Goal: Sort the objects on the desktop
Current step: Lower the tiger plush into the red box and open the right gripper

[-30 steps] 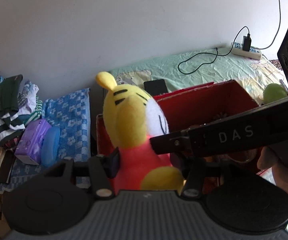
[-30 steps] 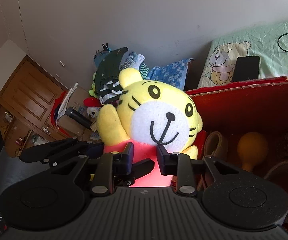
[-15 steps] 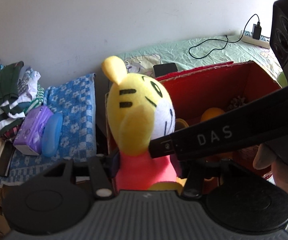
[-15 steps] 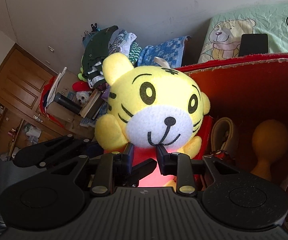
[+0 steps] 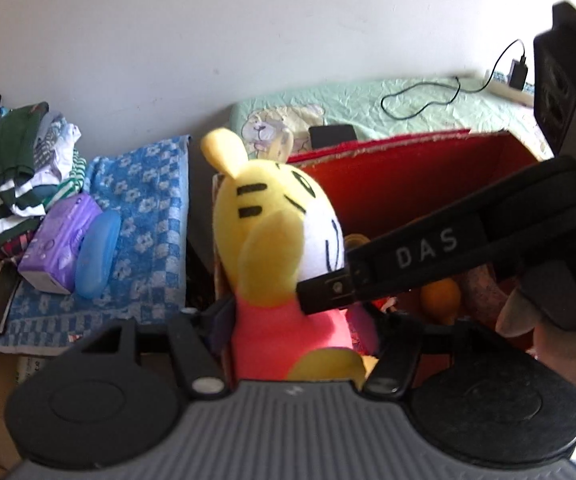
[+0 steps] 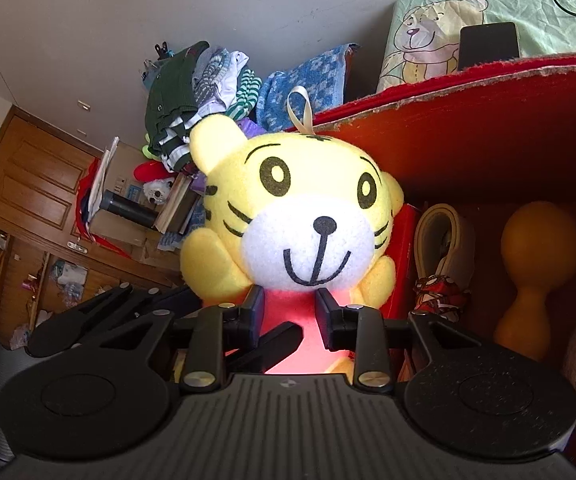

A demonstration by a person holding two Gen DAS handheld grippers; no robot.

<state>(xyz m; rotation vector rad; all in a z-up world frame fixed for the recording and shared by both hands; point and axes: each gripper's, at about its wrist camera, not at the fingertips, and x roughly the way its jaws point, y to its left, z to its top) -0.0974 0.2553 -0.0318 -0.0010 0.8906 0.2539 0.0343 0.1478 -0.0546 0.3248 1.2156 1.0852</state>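
Shows a plush tiger [image 6: 300, 216], yellow with a white muzzle and red torso, upright at the left end of a red box [image 6: 468, 140]. Cannot tell whether its base rests inside the box or just at the left wall, since both grippers hide it. Faces the right wrist camera squarely and turns its side to the left one.

Clenches the red torso in the right gripper [image 6: 290, 312], one pad pressed in on each side just under the chin. Brackets the same torso with the left gripper [image 5: 300, 320], its jaws opening, fingers standing beside the cloth and not squeezing it. Crosses in front of the toy's muzzle, in the left view, with a long black finger of the right gripper, and brings a hand [image 5: 560, 360] into the lower right corner behind it.

Holds, deeper in the box, a cream rolled strap [image 6: 444, 240] near the left wall and an orange gourd-shaped piece [image 6: 536, 264] further right, apart from each other.

Lays out, beyond the box's left wall, a blue checked towel [image 5: 143, 208] carrying a purple pack [image 5: 59, 248] and a blue oval case [image 5: 97, 256] touching side by side, with a pile of clothes [image 5: 15, 168] at its far left edge. Spreads behind the box's back rim a pale green bear-print sheet [image 5: 408, 100] with a dark phone [image 5: 332, 136] at its near edge.
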